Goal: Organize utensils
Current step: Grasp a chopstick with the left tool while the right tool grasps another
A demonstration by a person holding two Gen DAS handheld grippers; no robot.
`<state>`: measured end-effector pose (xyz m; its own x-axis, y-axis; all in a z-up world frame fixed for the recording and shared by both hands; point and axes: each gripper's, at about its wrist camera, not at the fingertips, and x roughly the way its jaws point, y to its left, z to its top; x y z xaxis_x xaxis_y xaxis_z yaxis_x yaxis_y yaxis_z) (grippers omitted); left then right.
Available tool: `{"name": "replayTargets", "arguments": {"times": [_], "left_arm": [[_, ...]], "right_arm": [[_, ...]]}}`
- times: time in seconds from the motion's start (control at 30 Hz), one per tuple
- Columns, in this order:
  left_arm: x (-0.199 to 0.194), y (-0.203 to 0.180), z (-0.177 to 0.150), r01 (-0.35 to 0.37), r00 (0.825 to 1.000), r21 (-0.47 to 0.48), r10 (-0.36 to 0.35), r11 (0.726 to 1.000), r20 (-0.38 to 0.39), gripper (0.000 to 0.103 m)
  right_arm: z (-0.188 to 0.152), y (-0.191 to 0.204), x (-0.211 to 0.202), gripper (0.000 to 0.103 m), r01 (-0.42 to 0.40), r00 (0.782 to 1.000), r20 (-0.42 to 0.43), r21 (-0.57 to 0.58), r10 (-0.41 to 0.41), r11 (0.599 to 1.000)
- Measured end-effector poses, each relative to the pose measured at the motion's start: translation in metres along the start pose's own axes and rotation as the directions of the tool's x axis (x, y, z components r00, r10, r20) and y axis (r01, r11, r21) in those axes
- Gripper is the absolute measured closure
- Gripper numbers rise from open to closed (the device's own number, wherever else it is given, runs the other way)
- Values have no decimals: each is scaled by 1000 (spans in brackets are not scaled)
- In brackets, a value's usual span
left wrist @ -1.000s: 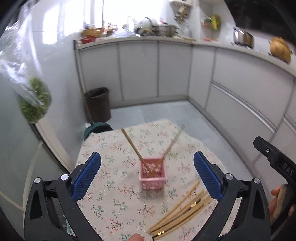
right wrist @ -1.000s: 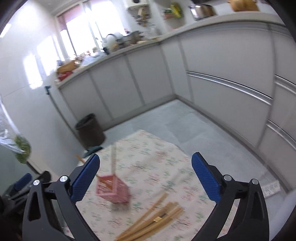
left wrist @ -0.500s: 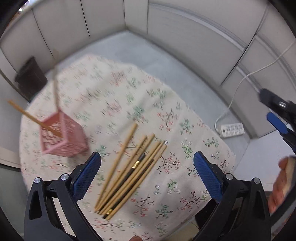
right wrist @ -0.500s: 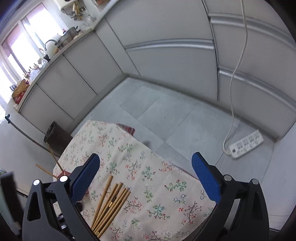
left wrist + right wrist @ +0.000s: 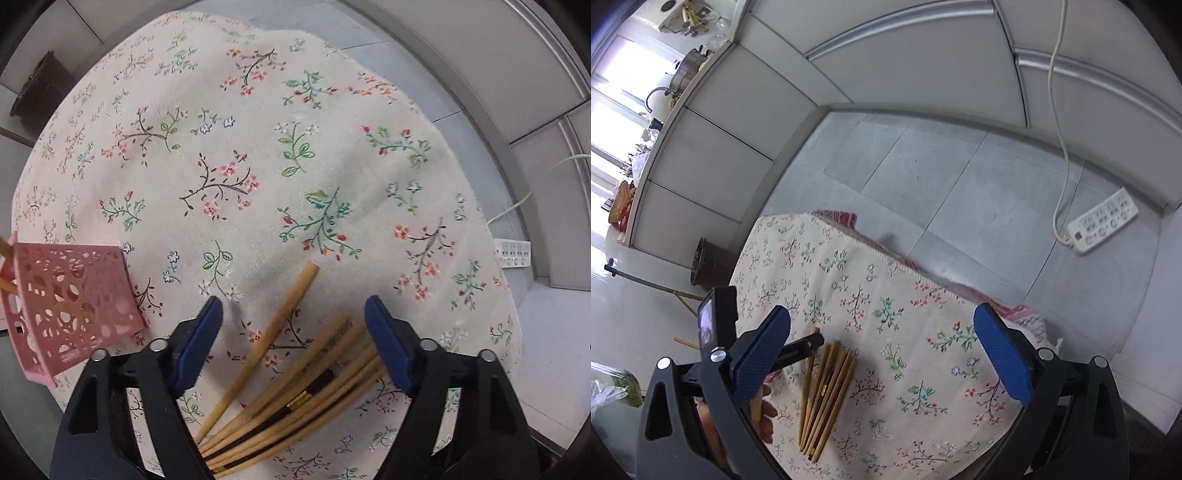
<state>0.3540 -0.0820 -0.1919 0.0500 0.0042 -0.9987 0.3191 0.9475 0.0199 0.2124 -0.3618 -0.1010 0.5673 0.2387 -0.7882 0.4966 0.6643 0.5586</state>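
The left gripper (image 5: 293,314) is pointed straight down at a table covered with a flowered cloth (image 5: 258,155). Its jaws have just been closing, yet they are seen still apart, and the blue pads (image 5: 201,345) press on nothing. A bundle of wooden chopsticks (image 5: 295,398) lies flat on the cloth between the jaws. One chopstick (image 5: 275,330) is splayed away from the bundle toward the left pad, and no contact with either pad can be made out.

A pink holder with cut-out holes (image 5: 70,306) is seen on the cloth just to the left of the bundle. It looks tilted, which may be only the lens. Two chopstick ends (image 5: 5,266) are visible at its far left edge.

The right gripper (image 5: 882,343) is held above the near part of the cloth, to the right of the bundle, angled down toward the floor. Its jaws are spread wide and nothing is held between them. In the right wrist view the bundle (image 5: 827,395) is seen beside the left pad, with the tip of the left gripper (image 5: 801,349) touching or nearly touching its far end, and a hand (image 5: 764,417) behind that pad.

A white power strip (image 5: 1102,225) lies on the grey floor well beyond the bundle. A dark bin (image 5: 705,266) stands by the cabinets past the table's far end.
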Motion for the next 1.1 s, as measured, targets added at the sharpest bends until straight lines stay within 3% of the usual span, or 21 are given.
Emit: {"name": "replayTargets", "arguments": {"times": [0.13,0.3,0.37,0.5,0.6,0.67,0.73,0.83,0.93,1.1], "left_arm": [[12,4,3,-17,1000,-2,17,1000,-10,56],[16,13,1,-1,999,-21,2,1000,34,71],[15,16,-6,-10,998,-18,11,1000,60,85],[14,23,-30,-22,993,-22,24,1000,112,88],[2,26,-58,-17,983,-36,23,999,180,90],[-22,25,-78,3,970,-42,7,999,242,90],[-47,26,-100,27,955,-41,-13,999,295,91],[-83,35,-140,70,925,-46,-47,997,377,94],[-120,35,-178,109,883,-68,-65,992,465,96],[-154,47,-210,146,822,-99,-65,984,566,96]], "right_arm": [[-1,1,5,6,6,1000,-14,0,-6,1000],[-6,7,14,6,31,999,-35,-23,-31,999],[-8,10,21,6,42,998,-53,-37,-44,998],[-17,14,42,8,70,990,-123,-51,-76,996],[-27,18,61,17,75,977,-194,-71,-87,995],[-36,22,76,25,77,965,-243,-84,-95,994],[-43,24,91,41,84,953,-284,-86,-105,993],[-51,32,109,56,95,942,-312,-99,-121,991],[-58,46,121,62,79,942,-316,-112,-110,991],[-73,64,139,72,52,927,-365,-115,-91,992]]}}
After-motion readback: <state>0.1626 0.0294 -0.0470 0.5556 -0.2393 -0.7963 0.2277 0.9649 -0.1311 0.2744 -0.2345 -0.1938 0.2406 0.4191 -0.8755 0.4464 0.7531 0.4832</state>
